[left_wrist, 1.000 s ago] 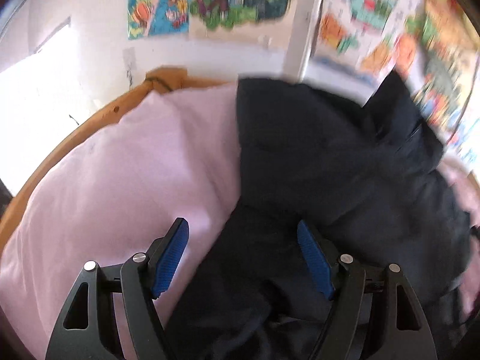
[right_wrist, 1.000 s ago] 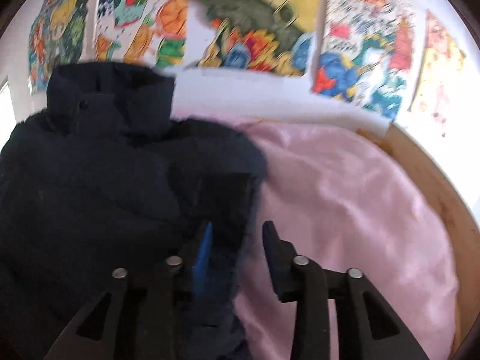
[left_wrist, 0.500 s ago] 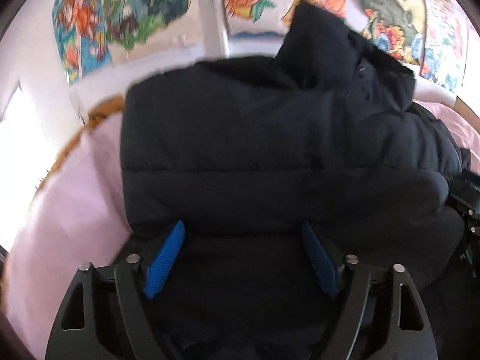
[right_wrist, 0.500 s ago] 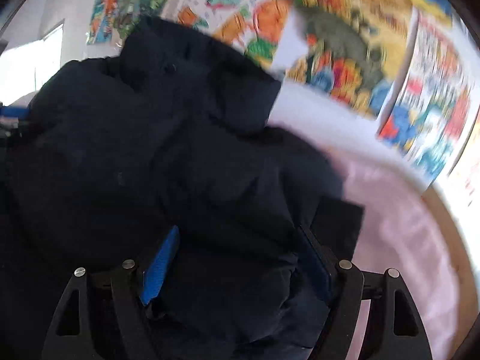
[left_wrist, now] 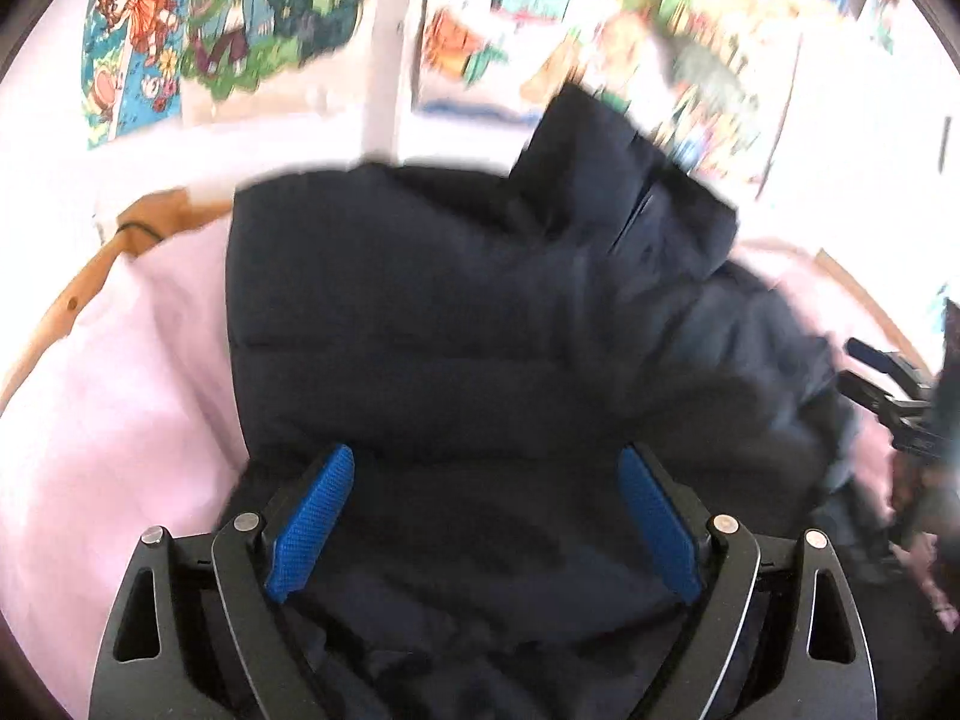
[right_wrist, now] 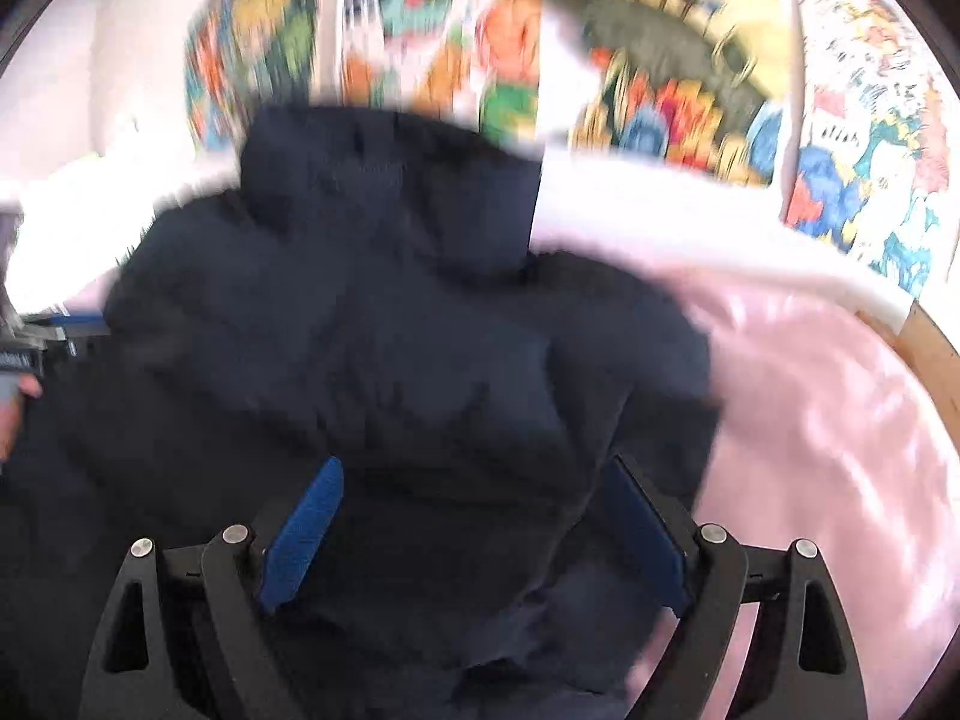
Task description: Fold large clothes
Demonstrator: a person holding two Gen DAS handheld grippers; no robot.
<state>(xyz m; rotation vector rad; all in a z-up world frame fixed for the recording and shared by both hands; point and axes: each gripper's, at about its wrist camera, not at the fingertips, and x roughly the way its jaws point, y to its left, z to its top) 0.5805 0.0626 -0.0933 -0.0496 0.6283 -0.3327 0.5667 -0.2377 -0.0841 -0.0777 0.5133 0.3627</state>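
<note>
Jaws on both grippers gape wide, empty. Pink bed sheet point(left_wrist: 120, 420) carries the dark puffer jacket point(left_wrist: 480, 330), bunched mid-bed, collar toward the far edge. It looks bulky, soft, probably slippery; pinch a hem or sleeve edge. Left gripper point(left_wrist: 486, 516) and right gripper point(right_wrist: 474, 516) hover low over it.

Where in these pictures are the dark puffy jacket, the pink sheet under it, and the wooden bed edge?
dark jacket point(left_wrist: 456, 324): left wrist view, on its quilted body.
pink sheet point(right_wrist: 840, 450): right wrist view, on the bare stretch right of the jacket.
wooden bed edge point(left_wrist: 84, 288): left wrist view, on the curved rail at left.
</note>
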